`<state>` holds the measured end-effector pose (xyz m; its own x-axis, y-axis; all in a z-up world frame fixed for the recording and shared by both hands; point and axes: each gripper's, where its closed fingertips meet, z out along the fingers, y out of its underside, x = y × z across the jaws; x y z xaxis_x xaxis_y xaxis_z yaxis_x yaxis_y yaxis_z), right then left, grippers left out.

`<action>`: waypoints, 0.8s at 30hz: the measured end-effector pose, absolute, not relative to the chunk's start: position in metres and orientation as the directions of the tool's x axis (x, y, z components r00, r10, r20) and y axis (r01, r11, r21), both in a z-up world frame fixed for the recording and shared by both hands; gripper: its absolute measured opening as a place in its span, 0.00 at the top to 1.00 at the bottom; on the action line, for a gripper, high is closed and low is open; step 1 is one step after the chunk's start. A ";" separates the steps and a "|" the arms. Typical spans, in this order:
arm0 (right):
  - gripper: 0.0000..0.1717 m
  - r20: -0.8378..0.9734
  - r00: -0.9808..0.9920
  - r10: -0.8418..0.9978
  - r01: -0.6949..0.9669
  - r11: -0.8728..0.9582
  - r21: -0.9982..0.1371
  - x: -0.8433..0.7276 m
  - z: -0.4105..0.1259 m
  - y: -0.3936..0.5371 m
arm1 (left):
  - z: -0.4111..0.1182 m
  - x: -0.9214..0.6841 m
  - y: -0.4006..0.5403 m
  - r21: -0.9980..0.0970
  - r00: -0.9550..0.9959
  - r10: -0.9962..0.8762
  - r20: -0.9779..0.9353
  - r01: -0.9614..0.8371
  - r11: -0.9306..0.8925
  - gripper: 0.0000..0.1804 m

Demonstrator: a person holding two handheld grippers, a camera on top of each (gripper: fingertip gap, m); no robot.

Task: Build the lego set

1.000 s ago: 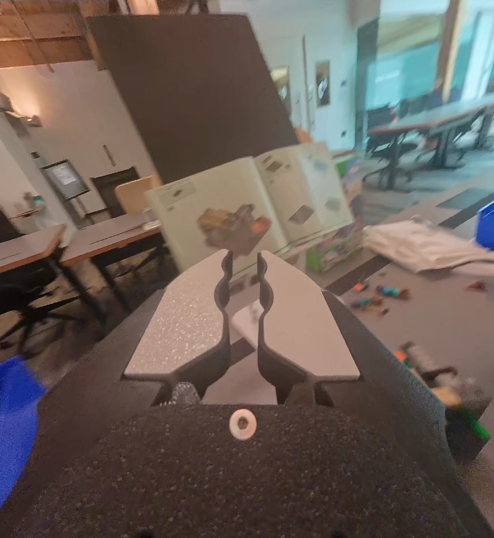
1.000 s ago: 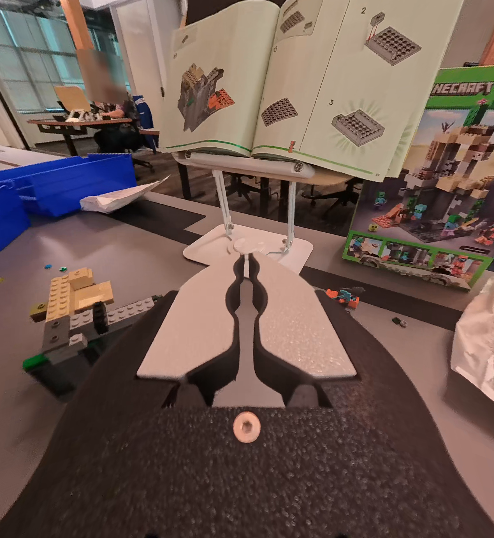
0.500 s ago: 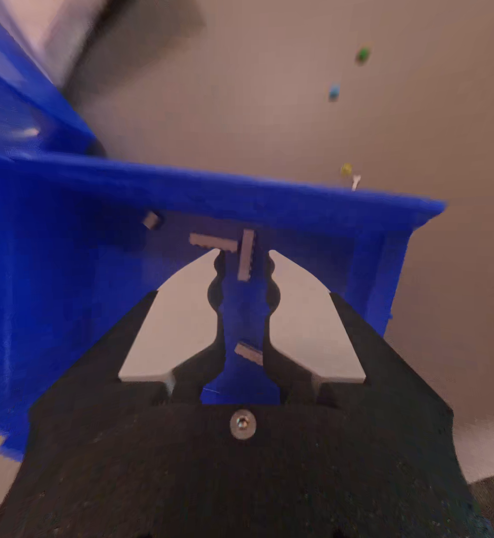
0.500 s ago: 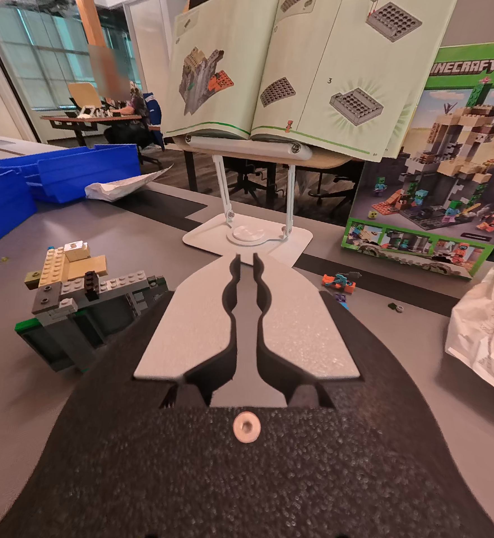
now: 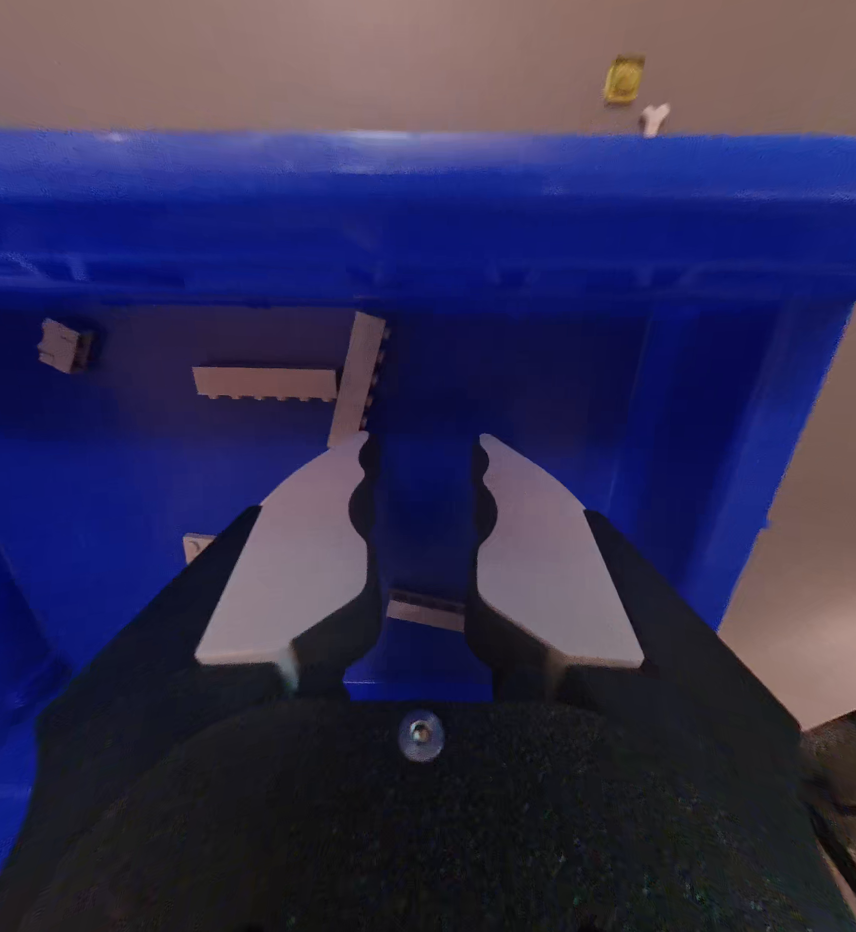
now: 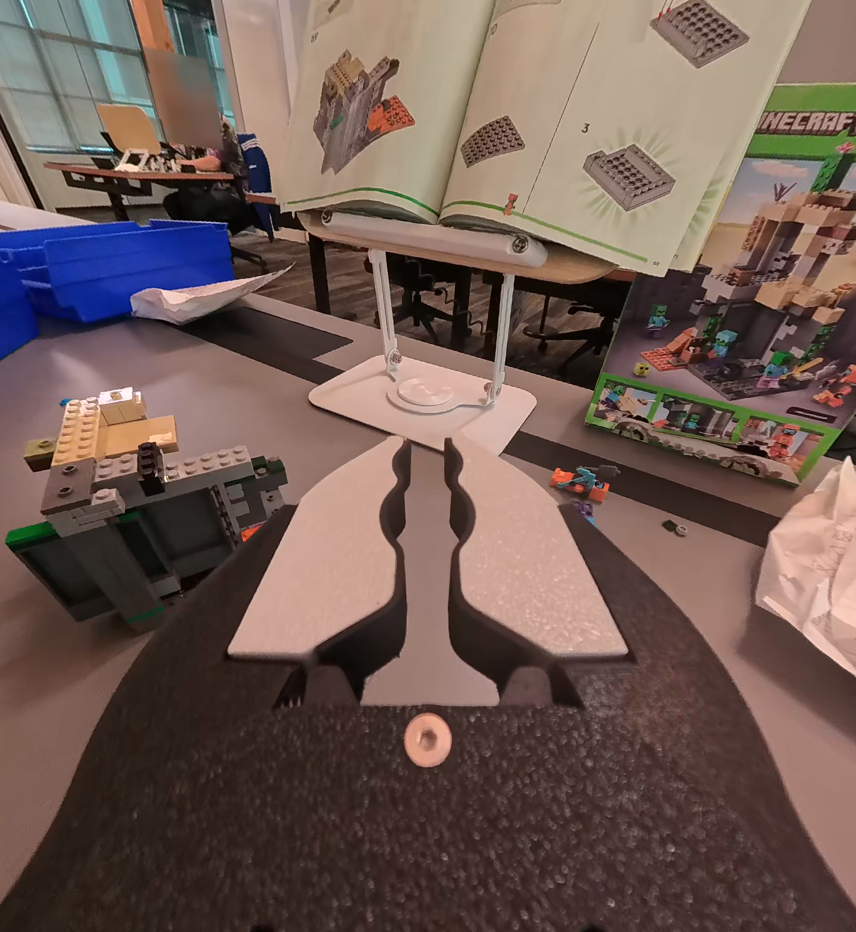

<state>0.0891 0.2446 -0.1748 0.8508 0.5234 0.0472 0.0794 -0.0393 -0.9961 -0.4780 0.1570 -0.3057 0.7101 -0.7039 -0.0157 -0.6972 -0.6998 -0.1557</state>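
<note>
Against the frames from a moment before, our left gripper (image 5: 423, 439) has swung away from the room and the open booklet and now looks down into a blue bin (image 5: 415, 201), closer in than half a second ago, with its fingers spread wider. Our right gripper (image 6: 424, 443) has kept its aim at the book stand (image 6: 423, 403) but sits a little nearer, and its fingers, almost closed a second ago, now show a narrow slot

Around the left gripper we see grey bricks on the bin floor: a long upright brick (image 5: 357, 378) just beyond the left fingertip, a second long brick (image 5: 264, 383) lying across to its left, a small block (image 5: 62, 345) further left, and a short piece (image 5: 423, 613) low between the fingers. The bin's near wall crosses the view. Beyond it, on the grey table (image 5: 415, 60), lie a yellow-green piece (image 5: 625, 80) and a white piece (image 5: 655, 118)

Around the right gripper we see a part-built brick model (image 6: 128, 499) to the left, the instruction booklet (image 6: 516, 111) on the stand, the green set box (image 6: 748, 312), crumpled paper bags (image 6: 839, 570) and small orange pieces (image 6: 582, 481)

The left gripper stands well open and grips nothing. The right gripper is only slightly open, bare table between its pads
</note>
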 end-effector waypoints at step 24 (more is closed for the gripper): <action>0.94 0.137 0.820 0.556 0.164 0.001 -0.986 0.075 -0.176 0.234 | -0.254 -0.477 0.155 -0.253 0.671 -0.732 -0.113 -0.732 -0.632 0.94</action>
<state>0.0754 0.2342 -0.1760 0.8200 0.5558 0.1369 0.1642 0.0008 -0.9864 -0.4770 0.1553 -0.2539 0.6715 -0.7323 -0.1132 -0.7322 -0.6322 -0.2533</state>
